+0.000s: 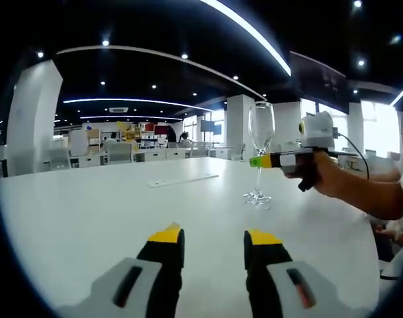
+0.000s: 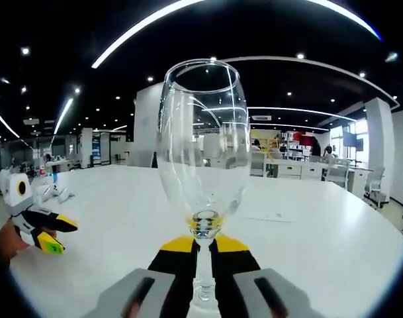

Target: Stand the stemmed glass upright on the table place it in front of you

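A clear stemmed glass (image 1: 261, 126) stands upright on the white table (image 1: 89, 212), its foot resting on the tabletop to the right of centre. The right gripper (image 1: 257, 161), held in a person's hand (image 1: 333, 175), comes in from the right and is shut on the stem. In the right gripper view the glass (image 2: 201, 146) rises straight ahead, with my right gripper (image 2: 204, 244) shut around the stem just below the bowl. My left gripper (image 1: 214, 237) is open with nothing in it, nearer than the glass; it also appears as the left gripper (image 2: 61, 235) at the far left.
A flat grey cover strip (image 1: 182, 179) lies in the tabletop beyond the glass. The table edge curves away on the right (image 1: 360, 265). Desks, chairs and white pillars (image 1: 32, 119) stand far behind, off the table.
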Tool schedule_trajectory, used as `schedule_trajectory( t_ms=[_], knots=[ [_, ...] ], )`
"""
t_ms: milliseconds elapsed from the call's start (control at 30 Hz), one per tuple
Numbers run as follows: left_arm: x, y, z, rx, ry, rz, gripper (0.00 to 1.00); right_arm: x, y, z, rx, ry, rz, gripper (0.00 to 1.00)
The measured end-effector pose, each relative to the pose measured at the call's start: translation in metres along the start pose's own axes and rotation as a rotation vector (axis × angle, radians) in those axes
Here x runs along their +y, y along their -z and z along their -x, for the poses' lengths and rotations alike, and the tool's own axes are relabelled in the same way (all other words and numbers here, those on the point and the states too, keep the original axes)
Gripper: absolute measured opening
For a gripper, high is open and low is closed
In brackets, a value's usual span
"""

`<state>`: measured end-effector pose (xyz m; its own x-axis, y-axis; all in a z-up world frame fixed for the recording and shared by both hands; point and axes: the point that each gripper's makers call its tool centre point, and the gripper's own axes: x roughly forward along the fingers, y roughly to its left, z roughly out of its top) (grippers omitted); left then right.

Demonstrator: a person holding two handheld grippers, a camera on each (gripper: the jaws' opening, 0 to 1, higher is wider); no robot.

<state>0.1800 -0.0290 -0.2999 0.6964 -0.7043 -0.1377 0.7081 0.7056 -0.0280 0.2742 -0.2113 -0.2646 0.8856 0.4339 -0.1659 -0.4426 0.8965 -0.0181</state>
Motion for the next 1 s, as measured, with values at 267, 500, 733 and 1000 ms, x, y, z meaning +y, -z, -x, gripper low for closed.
schedule_trajectory(
  t_ms=[267, 500, 733, 1000],
  knots=[
    [0.003, 0.001, 0.0, 0.002, -0.014, -0.001, 0.36, 0.0, -0.004, -0.008, -0.002, -0.006, 0.0, 0.12],
    [0.004, 0.0, 0.002, -0.005, -0.019, 0.0, 0.36, -0.003, -0.008, -0.019, -0.004, -0.009, 0.014, 0.12],
    [0.006, -0.002, 0.003, -0.011, -0.028, -0.002, 0.36, -0.006, -0.008, -0.027, -0.012, -0.001, 0.023, 0.12],
    [0.009, -0.016, 0.004, -0.036, -0.042, -0.034, 0.37, -0.01, -0.013, -0.037, -0.018, 0.004, 0.034, 0.12]
  ],
)
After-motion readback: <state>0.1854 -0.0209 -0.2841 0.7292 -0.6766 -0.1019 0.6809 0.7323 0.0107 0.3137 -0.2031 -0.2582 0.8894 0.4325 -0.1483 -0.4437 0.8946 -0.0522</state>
